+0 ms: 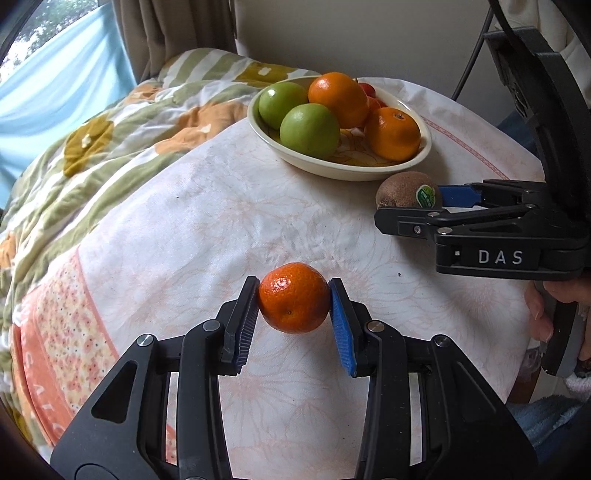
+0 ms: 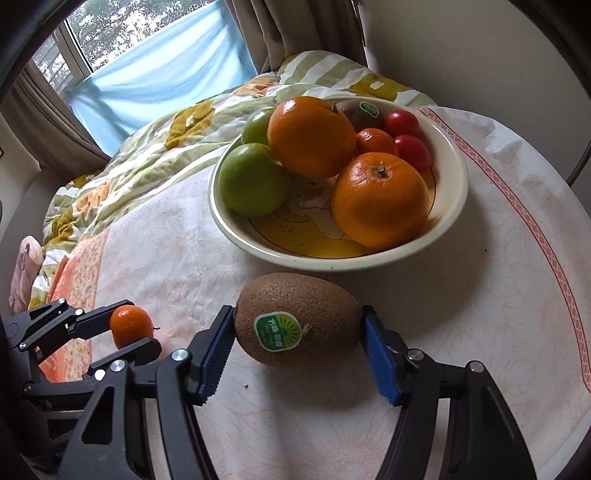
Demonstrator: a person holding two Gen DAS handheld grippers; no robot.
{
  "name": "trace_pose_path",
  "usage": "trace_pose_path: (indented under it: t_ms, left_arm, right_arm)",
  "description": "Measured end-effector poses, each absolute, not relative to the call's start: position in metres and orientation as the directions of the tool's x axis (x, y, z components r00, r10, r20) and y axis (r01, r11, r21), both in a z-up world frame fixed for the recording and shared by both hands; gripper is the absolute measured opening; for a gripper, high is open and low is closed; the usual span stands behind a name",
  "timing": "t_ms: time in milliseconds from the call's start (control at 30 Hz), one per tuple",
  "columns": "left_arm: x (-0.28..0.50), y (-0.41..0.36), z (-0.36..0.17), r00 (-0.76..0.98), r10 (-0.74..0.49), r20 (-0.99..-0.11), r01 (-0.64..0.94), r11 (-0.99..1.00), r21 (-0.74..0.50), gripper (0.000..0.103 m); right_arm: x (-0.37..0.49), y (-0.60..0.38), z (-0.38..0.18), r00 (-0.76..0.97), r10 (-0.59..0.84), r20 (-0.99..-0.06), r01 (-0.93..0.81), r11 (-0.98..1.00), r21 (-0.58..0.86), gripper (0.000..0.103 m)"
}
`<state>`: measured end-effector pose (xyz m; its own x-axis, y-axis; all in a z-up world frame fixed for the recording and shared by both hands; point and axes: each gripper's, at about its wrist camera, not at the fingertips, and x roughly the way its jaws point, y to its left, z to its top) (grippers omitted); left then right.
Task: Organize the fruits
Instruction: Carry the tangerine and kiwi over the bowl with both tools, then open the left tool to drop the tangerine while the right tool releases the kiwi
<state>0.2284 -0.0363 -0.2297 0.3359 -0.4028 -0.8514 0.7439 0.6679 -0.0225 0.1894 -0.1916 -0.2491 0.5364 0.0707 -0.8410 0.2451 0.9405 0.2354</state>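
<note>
The left gripper's [image 1: 293, 297] fingers [image 1: 246, 317] are clenched on a small round orange mandarin [image 1: 294, 297] above the cloth-covered counter [image 1: 207, 221]. The right gripper's [image 2: 298, 334] fingers [image 2: 216, 352] flank the fuzzy brown stickered kiwi [image 2: 298, 319], touching its ends, just before the cream ceramic fruit bowl [image 2: 332, 258].

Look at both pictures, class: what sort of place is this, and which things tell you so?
Probably a bedroom at home: a floral quilt in green and orange lies beside the cloth-covered round table, brown curtains hang at a window, and a cream ceramic fruit bowl stands on the table.
</note>
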Motion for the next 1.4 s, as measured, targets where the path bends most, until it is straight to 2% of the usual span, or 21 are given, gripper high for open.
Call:
trace_pose_path:
  t_ms: [400,900,1133,1400]
  left_arm:
    - [0.212,-0.047,-0.182,0.378,-0.402,-0.834,0.698,0.716,-0.029,0.041]
    - [0.211,-0.111,-0.108,0.501,-0.431,-0.751,0.619,0.784,-0.037,0.041]
    - [0.226,-0.148,-0.109,0.524,-0.414,-0.744,0.578,0.814,-0.046,0.041]
    - [0.244,-0.176,-0.144,0.509,-0.363,-0.781,0.514,0.856,-0.063,0.041]
  right_arm:
    - [0.166,-0.205,-0.200,0.555,0.125,-0.823,0.173,0.950,0.261,0.062]
    - [0.168,-0.272,-0.126,0.623,0.142,-0.770,0.049,0.974,0.219,0.062]
    - [0.185,-0.307,-0.119,0.626,0.165,-0.762,0.000,0.977,0.211,0.062]
    - [0.213,-0.335,-0.135,0.592,0.205,-0.780,-0.056,0.975,0.215,0.062]
